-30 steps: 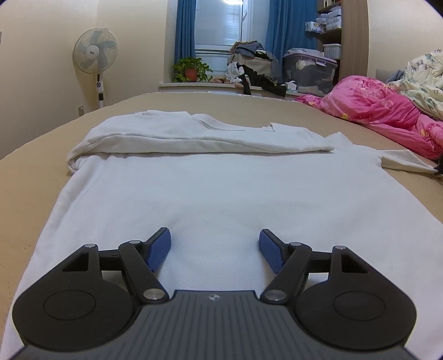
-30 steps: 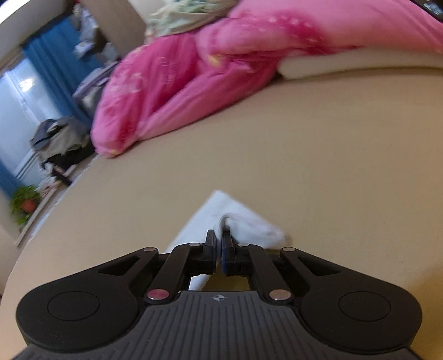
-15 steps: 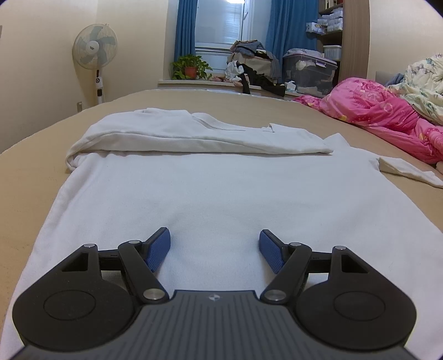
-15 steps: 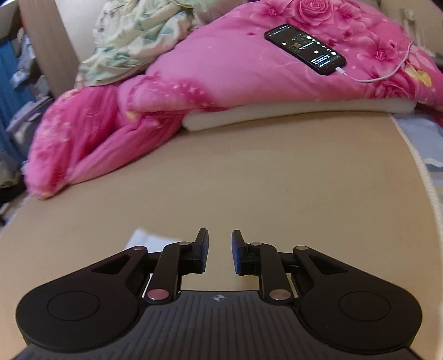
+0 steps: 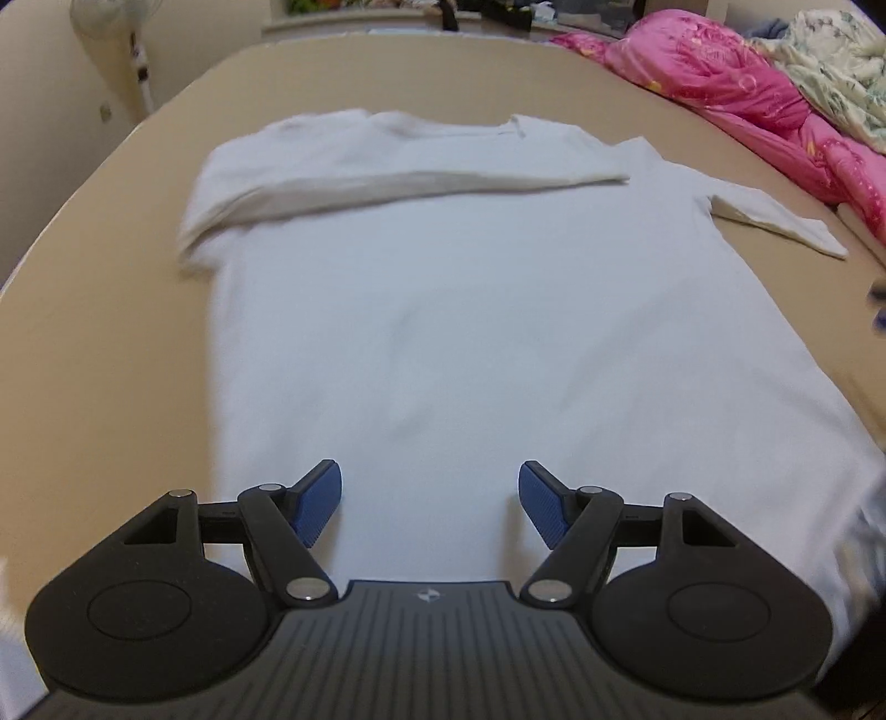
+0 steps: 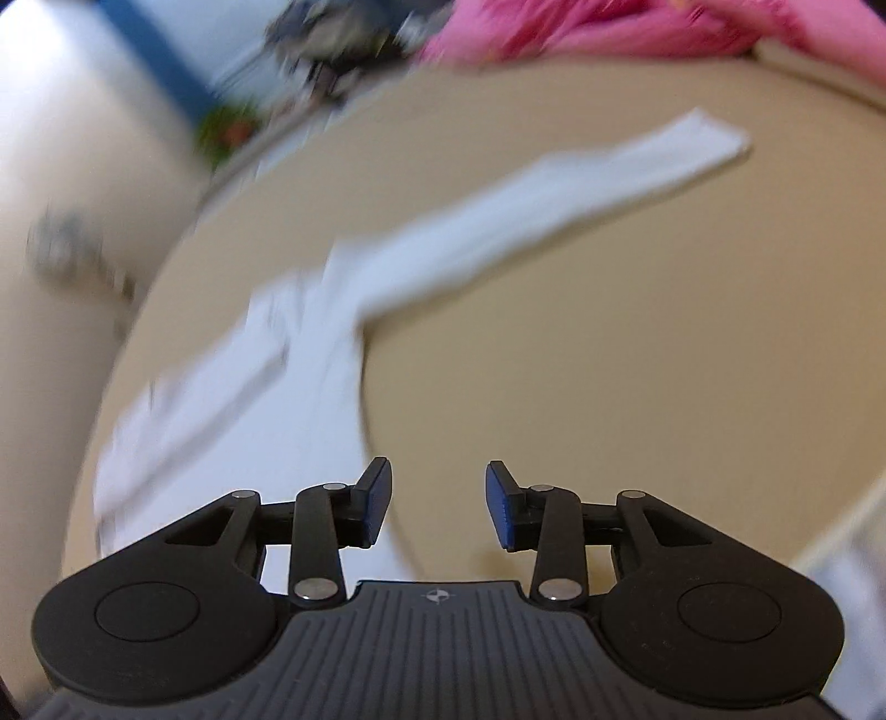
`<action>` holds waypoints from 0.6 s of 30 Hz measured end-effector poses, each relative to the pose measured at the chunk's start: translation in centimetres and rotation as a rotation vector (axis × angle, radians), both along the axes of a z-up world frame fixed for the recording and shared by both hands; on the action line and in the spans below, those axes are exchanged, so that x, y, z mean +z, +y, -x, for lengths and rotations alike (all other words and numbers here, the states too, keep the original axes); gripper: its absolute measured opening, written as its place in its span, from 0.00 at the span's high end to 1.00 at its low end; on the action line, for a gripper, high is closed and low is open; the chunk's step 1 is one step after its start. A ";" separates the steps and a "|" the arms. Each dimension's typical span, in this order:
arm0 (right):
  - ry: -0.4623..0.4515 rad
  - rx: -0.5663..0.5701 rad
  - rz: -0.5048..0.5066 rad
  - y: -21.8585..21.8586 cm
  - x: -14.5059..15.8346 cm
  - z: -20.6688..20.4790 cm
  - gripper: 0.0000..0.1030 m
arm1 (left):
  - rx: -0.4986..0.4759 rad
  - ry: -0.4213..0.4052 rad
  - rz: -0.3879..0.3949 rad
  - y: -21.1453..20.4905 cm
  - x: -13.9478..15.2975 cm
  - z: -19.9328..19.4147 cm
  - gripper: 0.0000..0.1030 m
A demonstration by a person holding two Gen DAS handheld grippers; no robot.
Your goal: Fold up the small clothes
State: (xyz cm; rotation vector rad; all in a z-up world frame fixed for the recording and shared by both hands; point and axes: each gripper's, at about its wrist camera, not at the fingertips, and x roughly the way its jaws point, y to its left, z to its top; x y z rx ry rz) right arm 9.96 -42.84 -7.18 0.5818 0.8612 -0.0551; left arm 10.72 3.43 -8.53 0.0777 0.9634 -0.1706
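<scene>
A white long-sleeved shirt (image 5: 470,310) lies flat on the tan bed. Its far side is folded over, with one sleeve (image 5: 398,185) laid across the body. The other sleeve (image 5: 775,219) stretches out flat to the right. My left gripper (image 5: 430,507) hovers open above the shirt's near hem, nothing between its blue pads. In the blurred right wrist view the outstretched sleeve (image 6: 554,188) runs up to the right. My right gripper (image 6: 438,507) hangs over the shirt's edge (image 6: 310,399) and bare sheet, its jaws opening and empty.
A pink quilt (image 5: 764,94) and a flowered blanket (image 5: 830,61) are heaped along the bed's right side. A standing fan (image 5: 133,50) is by the left wall. A cluttered sill (image 5: 443,14) runs behind the bed. Tan sheet (image 6: 637,360) lies bare right of the shirt.
My right gripper let go of the sleeve cuff, opened and swung left toward the shirt's body. My left gripper rose and tipped downward, staying open.
</scene>
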 end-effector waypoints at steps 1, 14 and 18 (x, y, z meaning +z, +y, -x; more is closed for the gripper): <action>0.033 0.051 0.027 1.3 -0.8 0.7 0.62 | 0.025 0.009 0.019 1.6 0.3 1.2 0.33; 0.132 0.214 0.321 7.7 -4.7 3.5 0.75 | 0.215 0.095 -0.009 6.2 -1.9 7.0 0.53; 0.124 0.238 0.319 7.8 -4.7 4.2 0.95 | 0.270 0.098 -0.013 6.6 -1.9 7.7 0.58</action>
